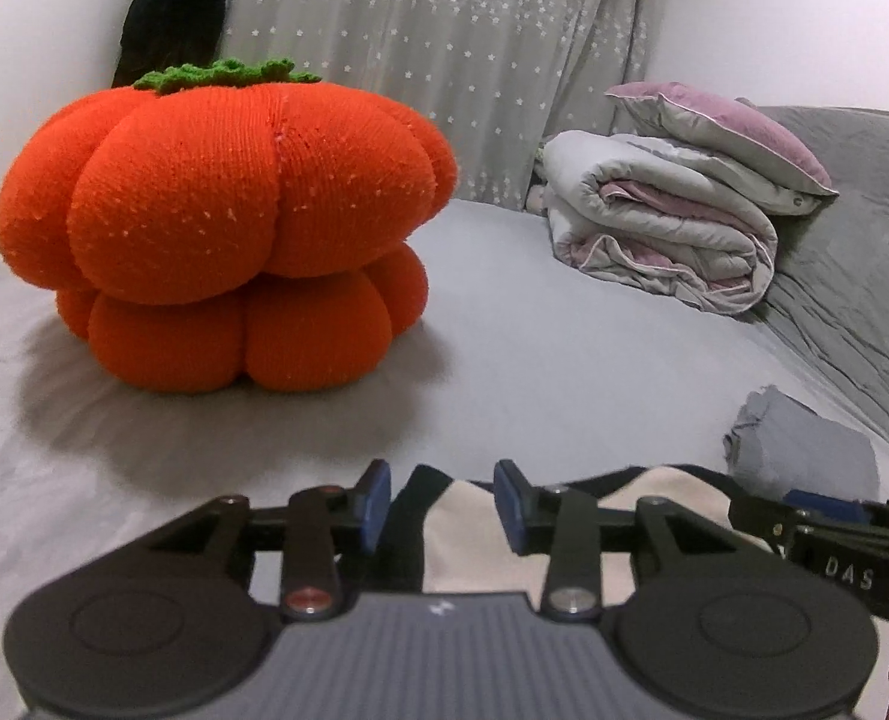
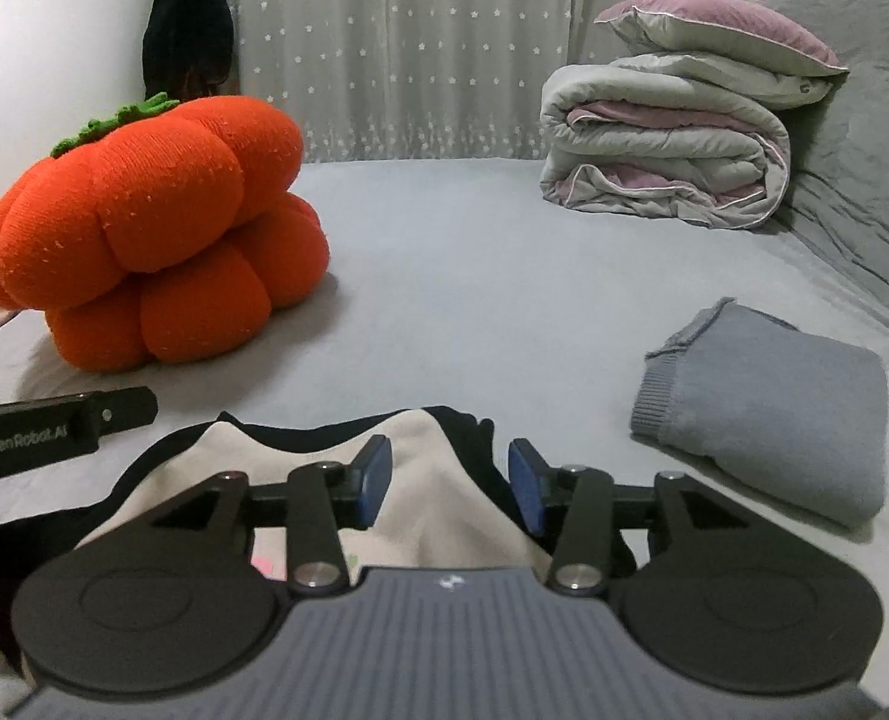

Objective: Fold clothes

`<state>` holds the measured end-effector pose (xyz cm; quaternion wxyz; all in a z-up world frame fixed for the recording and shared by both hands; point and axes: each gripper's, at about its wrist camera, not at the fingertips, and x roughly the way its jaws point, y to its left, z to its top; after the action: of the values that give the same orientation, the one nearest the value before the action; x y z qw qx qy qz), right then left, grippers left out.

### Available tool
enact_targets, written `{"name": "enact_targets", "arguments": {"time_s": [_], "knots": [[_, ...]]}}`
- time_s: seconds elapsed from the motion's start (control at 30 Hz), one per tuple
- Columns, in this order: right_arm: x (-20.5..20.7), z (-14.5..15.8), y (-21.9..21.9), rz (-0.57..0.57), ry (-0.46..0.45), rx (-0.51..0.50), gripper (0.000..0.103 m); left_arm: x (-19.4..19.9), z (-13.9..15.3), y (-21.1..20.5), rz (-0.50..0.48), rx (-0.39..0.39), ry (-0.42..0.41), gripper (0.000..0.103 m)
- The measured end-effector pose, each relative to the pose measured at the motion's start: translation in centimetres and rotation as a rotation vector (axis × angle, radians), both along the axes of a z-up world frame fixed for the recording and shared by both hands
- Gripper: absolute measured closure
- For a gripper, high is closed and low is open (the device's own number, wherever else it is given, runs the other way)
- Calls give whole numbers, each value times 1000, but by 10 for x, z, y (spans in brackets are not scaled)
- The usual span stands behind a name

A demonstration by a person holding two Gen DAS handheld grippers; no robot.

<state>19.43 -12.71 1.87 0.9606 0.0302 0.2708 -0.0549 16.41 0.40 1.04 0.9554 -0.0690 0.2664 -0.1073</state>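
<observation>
- Two claws hover over a cream-and-black garment lying on the grey bed.
- Left claw: jaws apart, gripping nothing, above the garment's far edge.
- Right claw: jaws apart, empty, above the garment's cream panel.
- A folded grey sweater lies just right of the garment.
- An orange pumpkin cushion sits far left; a rolled duvet with a pillow on top sits far right.

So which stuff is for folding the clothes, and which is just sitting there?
For the job:
cream and black garment
folded grey sweater
left gripper, open
right gripper, open

Just lying about:
orange pumpkin cushions
rolled duvet
purple pillow
</observation>
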Motion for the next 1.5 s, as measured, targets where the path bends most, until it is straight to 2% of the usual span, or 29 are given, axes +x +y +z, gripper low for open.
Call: {"name": "enact_targets", "arguments": {"time_s": [0.47,0.7,0.83,1.07,1.33,1.5], "knots": [[-59,21,12,21,0,15,55,-77,7,3,-55,6,68,61],[-90,16,18,28,29,27,54,-110,0,15,-45,-51,157,60],[-108,12,20,28,47,21,54,-130,-1,17,-45,-59,186,60],[-135,8,19,14,78,39,53,-154,-8,24,-51,-106,251,56],[-159,-20,14,1,128,64,49,-171,-37,18,-129,-61,295,56],[-162,-43,12,-1,232,95,49,-175,-54,20,-161,-57,329,56]]}}
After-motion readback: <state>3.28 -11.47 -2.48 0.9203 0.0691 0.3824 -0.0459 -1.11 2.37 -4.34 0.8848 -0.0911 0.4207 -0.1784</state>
